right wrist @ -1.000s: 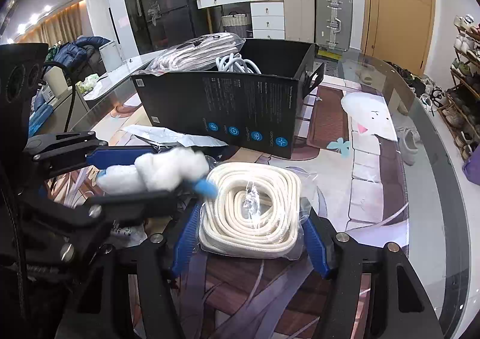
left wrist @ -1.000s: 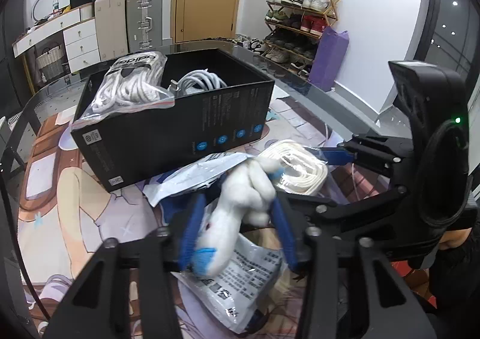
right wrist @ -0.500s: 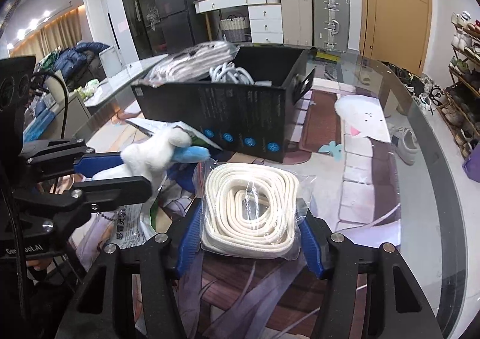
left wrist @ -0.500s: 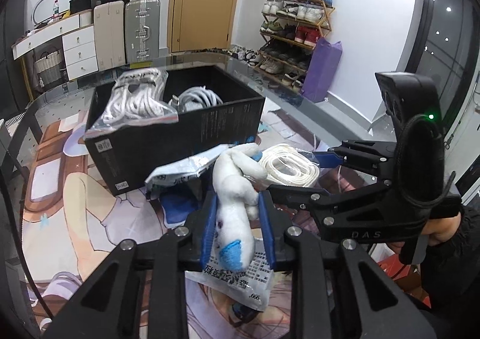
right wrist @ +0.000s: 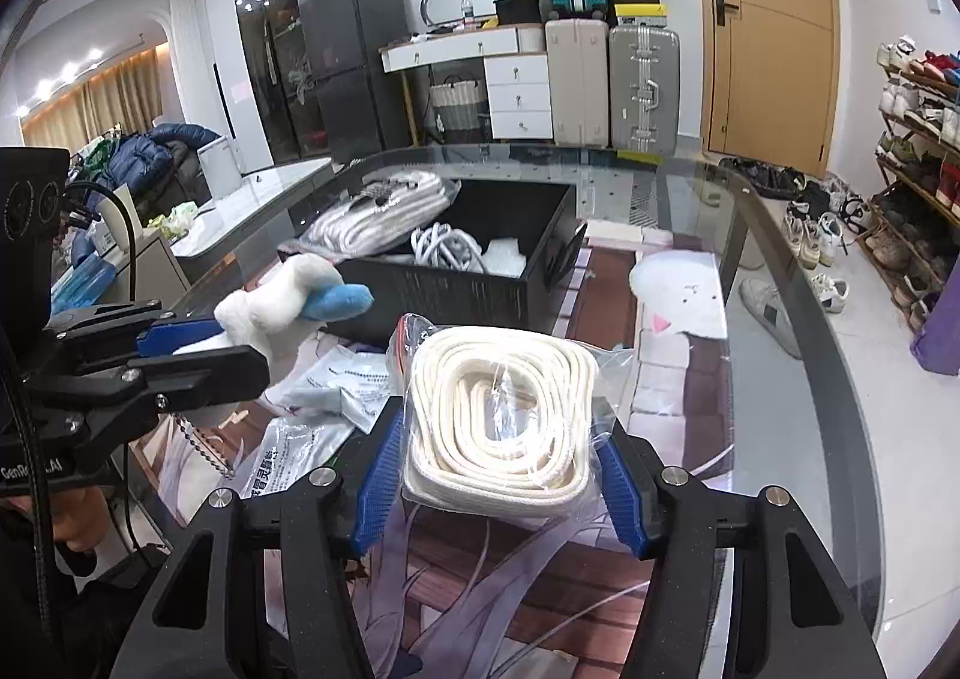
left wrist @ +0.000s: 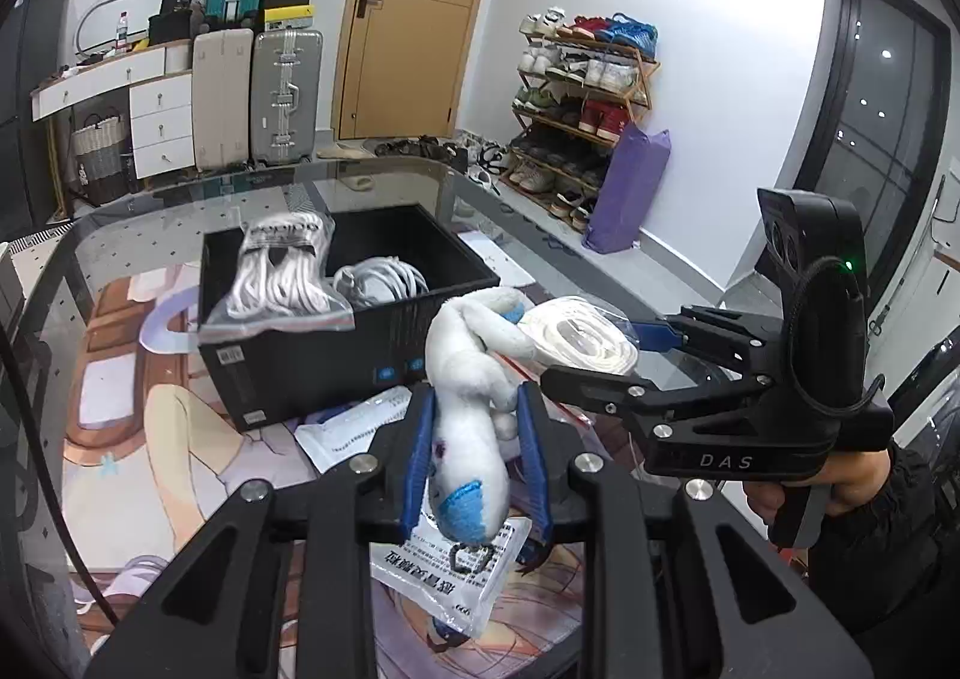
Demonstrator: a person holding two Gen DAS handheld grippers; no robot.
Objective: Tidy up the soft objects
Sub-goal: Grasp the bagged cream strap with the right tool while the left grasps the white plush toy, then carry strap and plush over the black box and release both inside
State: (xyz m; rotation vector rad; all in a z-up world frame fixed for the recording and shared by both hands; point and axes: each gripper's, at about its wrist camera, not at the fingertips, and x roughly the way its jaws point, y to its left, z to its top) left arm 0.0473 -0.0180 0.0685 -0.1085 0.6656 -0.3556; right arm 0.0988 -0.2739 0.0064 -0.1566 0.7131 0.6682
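My left gripper (left wrist: 474, 409) is shut on a white plush toy (left wrist: 468, 373) with blue patches, held above the table; its blue-tipped head sticks forward in the right wrist view (right wrist: 300, 298). My right gripper (right wrist: 498, 451) is shut on a clear bag with a coil of white rope (right wrist: 504, 397), both blue pads pressing its sides. That rope (left wrist: 576, 337) hangs just right of the plush in the left wrist view. The black box (left wrist: 312, 367) stands open ahead of both grippers and holds a bagged bundle of white cord (left wrist: 282, 271) and a grey-white cable coil (left wrist: 384, 283).
Flat plastic packets (left wrist: 456, 571) lie on the printed mat under the grippers, also in the right wrist view (right wrist: 336, 391). The glass table's curved edge (right wrist: 780, 319) runs to the right. A person's hand (left wrist: 840, 487) grips the right tool.
Both grippers have risen off the table with their loads. The left jaws have squeezed tighter on the plush. The box now sits lower and farther in both views.
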